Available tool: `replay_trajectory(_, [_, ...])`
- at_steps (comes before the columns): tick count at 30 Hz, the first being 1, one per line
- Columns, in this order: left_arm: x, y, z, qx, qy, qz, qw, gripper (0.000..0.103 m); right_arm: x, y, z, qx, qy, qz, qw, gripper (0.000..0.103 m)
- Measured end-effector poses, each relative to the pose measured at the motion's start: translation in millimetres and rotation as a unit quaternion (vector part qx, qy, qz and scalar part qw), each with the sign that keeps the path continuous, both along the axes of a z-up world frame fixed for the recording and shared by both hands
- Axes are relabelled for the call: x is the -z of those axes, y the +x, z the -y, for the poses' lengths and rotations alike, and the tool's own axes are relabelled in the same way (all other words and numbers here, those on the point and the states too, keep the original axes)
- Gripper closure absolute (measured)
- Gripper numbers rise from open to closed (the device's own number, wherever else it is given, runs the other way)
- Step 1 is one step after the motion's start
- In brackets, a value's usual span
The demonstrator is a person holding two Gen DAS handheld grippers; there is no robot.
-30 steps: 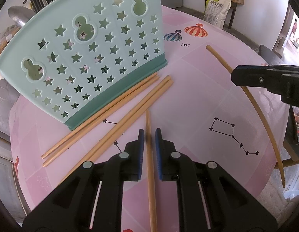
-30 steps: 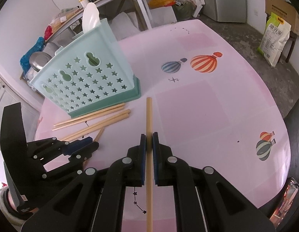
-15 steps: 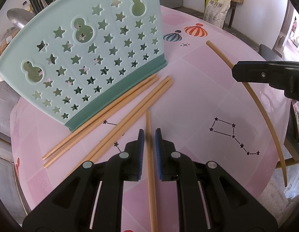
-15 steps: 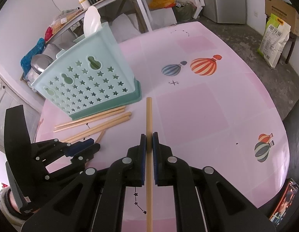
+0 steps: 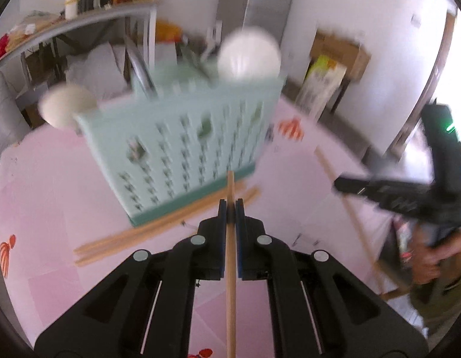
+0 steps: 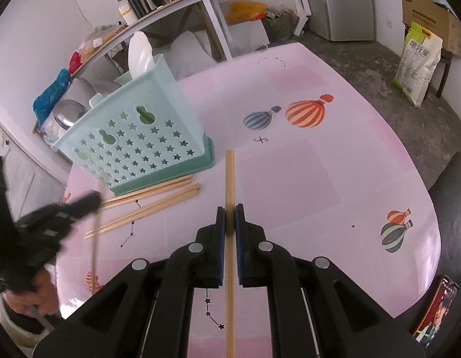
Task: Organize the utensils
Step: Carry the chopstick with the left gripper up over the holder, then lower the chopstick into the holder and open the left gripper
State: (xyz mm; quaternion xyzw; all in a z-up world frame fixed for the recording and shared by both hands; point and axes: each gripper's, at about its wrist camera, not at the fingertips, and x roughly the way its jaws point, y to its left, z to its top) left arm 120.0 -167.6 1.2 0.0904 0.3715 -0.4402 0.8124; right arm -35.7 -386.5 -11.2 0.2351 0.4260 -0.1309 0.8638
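White walls (image 6: pixel 27 29) enclose a grey concrete floor (image 6: pixel 394 68). At the far wall, a shelf (image 6: pixel 159 9) carries flasks and bottles, and a silver fridge (image 6: pixel 346 3) stands to its right. Further right, a cardboard box (image 6: pixel 424 15) sits above a rice sack (image 6: pixel 418 62).

Daylight enters from the right in the left wrist view, overexposing that edge. That view is motion-blurred: the utensil basket (image 5: pixel 182 149) and white spoons (image 5: pixel 248 59) smear. The right wrist view is evenly lit and sharp, except the blurred left gripper (image 6: pixel 90 201); fisheye curvature bends both edges.
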Motion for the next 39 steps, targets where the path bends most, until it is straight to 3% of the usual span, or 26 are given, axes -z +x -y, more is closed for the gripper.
replay_trajectory(3, [-31.7,-2.5,-30.1,-0.008,-0.058,0.025,0.998,0.099,-2.2,-2.3,-1.1,0.0,-0.001,0.004,1.0,0.096])
replay_trajectory(9, [-80.2,-5.8,-71.0,-0.032,-0.133,0.065,0.9884,0.099,-4.6,-5.0,-1.3,0.002,0.001,0.01,1.0,0.096])
replay_trajectory(15, [-130.9,9.0,-80.5,-0.04,-0.202,0.09,0.9745,0.099,-9.2,-7.0,-0.3,0.004,0.003,0.018,1.0,0.096])
replay_trajectory(24, [-194.2,40.5,-54.1,-0.053,-0.251,0.14,0.9564,0.099,-17.2,-14.8,5.5,0.011,0.006,0.03,0.999,0.096])
replay_trajectory(30, [-187.2,54.4,-30.9,-0.091,-0.223,0.165,0.9564,0.099,-18.9,-17.3,11.9,0.016,0.011,0.036,0.999,0.096])
replay_trajectory(33, [-162.5,68.2,-20.5,-0.106,-0.217,0.146,0.9595,0.099,-19.6,-18.2,13.2,0.017,0.014,0.038,0.999,0.096])
replay_trajectory(39, [-111.3,80.8,-16.9,-0.115,-0.201,0.07,0.9704,0.098,-33.1,-17.7,11.5,0.009,0.008,0.058,0.998,0.096])
